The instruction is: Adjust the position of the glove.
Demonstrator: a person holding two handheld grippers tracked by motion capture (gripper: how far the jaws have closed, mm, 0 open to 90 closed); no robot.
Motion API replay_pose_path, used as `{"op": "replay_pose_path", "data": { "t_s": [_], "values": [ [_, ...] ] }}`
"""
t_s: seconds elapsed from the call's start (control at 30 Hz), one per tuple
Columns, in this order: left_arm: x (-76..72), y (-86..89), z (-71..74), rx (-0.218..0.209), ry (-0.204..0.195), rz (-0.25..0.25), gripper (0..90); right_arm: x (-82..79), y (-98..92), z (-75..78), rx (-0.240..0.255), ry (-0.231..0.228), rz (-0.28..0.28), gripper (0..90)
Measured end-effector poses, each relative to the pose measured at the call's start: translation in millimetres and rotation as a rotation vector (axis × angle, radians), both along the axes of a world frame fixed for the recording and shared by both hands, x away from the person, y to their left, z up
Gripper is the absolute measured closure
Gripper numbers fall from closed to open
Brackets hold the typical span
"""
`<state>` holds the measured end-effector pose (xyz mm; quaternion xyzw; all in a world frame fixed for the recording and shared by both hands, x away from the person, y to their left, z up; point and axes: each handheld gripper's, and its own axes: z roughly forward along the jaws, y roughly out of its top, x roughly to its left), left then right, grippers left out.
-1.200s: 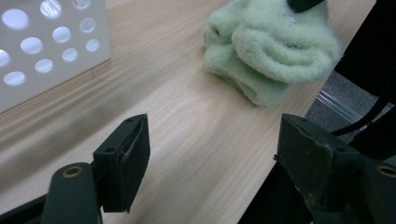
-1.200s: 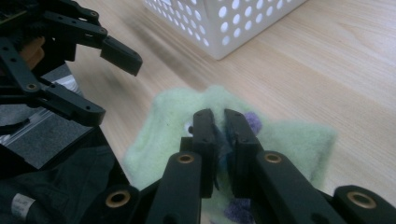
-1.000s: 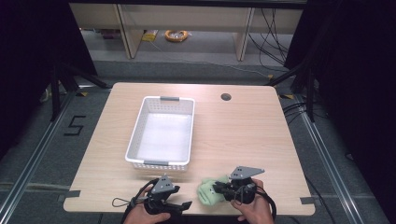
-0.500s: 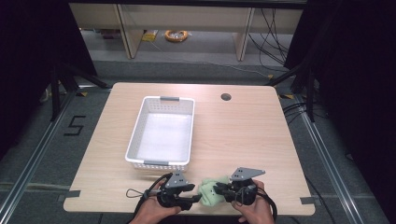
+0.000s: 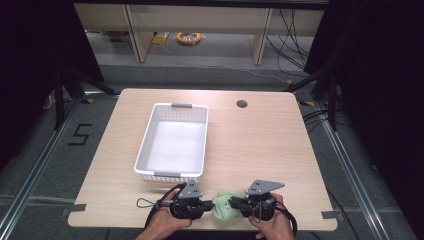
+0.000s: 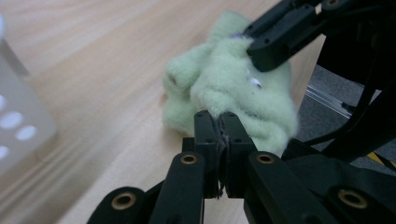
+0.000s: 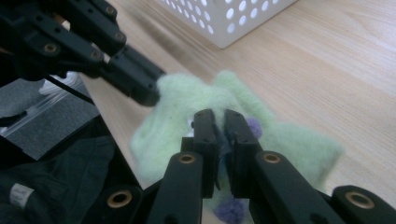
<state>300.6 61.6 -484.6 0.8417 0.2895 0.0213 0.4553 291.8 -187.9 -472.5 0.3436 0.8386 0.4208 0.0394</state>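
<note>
- One pale green plush toy [image 5: 227, 206] lies at the table's [image 5: 260, 145] near edge, just short of the white basket [image 5: 172, 142]
- Left gripper [image 6: 218, 122] and right gripper [image 7: 219, 121] each pinch its fleece, the left one's jaws having just closed
- Grasp looks done; next, a joint lift toward the basket

Even overhead light falls on the wooden table [image 5: 260, 145], bright at the centre of the high view, while the room from 9 to 3 o'clock sinks into near black. The white basket [image 5: 172, 142] floor glares pale. The high view is soft and grainy. In both gripper views the green plush toy [image 6: 233, 88] looks fuzzy, and the near black linkages at 6 o'clock blur.
</note>
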Motion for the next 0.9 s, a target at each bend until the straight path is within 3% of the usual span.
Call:
{"op": "replay_pose_path", "data": {
  "t_s": [0.03,0.1,0.13,0.2,0.23,0.33,0.37,0.4,0.43,0.47,0.53,0.6,0.63,0.67,0.73,0.8,0.83,0.87,0.9],
  "values": [
    [2.7,1.6,2.9,0.010,-0.019,-0.006,86.9,-1.8,-0.2,2.1,0.005,0.001,-0.007,85.6],
    [5.6,1.2,7.2,-0.008,-0.022,0.001,86.9,-4.1,-0.6,4.0,0.016,-0.036,0.003,85.8],
    [7.6,0.7,8.0,-0.011,-0.014,0.006,86.9,-7.3,-0.1,4.8,0.022,-0.019,-0.017,85.9],
    [9.8,-1.3,5.0,-0.028,0.029,0.008,86.9,-6.9,-1.7,3.4,0.013,-0.031,-0.002,86.0],
    [11.2,-2.0,3.1,-0.016,0.017,-0.004,86.8,-5.3,-2.8,1.5,0.017,-0.032,-0.008,86.0],
    [13.2,-3.5,-2.6,0.009,0.013,-0.001,86.4,-1.3,-5.5,-1.7,0.039,0.013,-0.023,86.0],
    [12.8,-4.1,-4.1,-0.003,0.033,0.014,86.2,-0.4,-6.4,-1.1,0.013,0.009,-0.026,86.0],
    [14.1,-3.1,-5.6,-0.004,0.034,0.002,86.0,0.4,-5.2,-3.3,0.021,-0.003,-0.022,86.0],
    [14.3,-2.8,-6.8,0.001,0.042,0.000,85.7,0.0,-5.4,-3.1,0.001,0.015,-0.019,85.9],
    [14.1,-3.7,-8.4,-0.005,0.042,0.009,85.3,0.5,-5.1,-5.3,-0.009,-0.002,-0.014,85.6],
    [14.9,-3.7,-10.8,0.006,0.053,0.018,83.6,0.4,-5.7,-7.5,-0.014,0.022,-0.017,84.3],
    [15.7,-3.5,-12.8,0.012,0.048,0.026,79.6,1.3,-5.9,-9.6,-0.016,0.029,-0.017,81.7],
    [15.0,-3.8,-13.4,0.009,0.054,0.044,77.9,0.1,-5.6,-8.6,-0.009,0.056,-0.026,80.1],
    [15.9,-2.8,-13.3,0.014,0.045,0.035,76.6,2.1,-6.5,-9.1,-0.012,0.034,-0.003,77.6],
    [15.2,-1.6,-12.3,0.008,0.055,0.048,72.2,1.4,-7.4,-7.3,0.003,0.039,-0.008,72.0],
    [14.8,1.1,-10.6,0.019,0.035,0.052,67.1,2.3,-10.7,-4.2,0.003,0.015,-0.026,65.8],
    [13.7,2.4,-10.4,0.012,0.049,0.068,64.1,1.5,-13.0,-1.9,0.010,0.036,-0.050,64.0],
    [12.7,4.3,-9.2,0.008,0.054,0.071,61.3,4.5,-17.6,-1.0,0.015,0.010,-0.051,63.0],
    [11.4,5.6,-7.9,-0.003,0.062,0.082,58.2,5.1,-21.5,0.7,0.007,0.015,-0.066,61.4]
  ]
}}
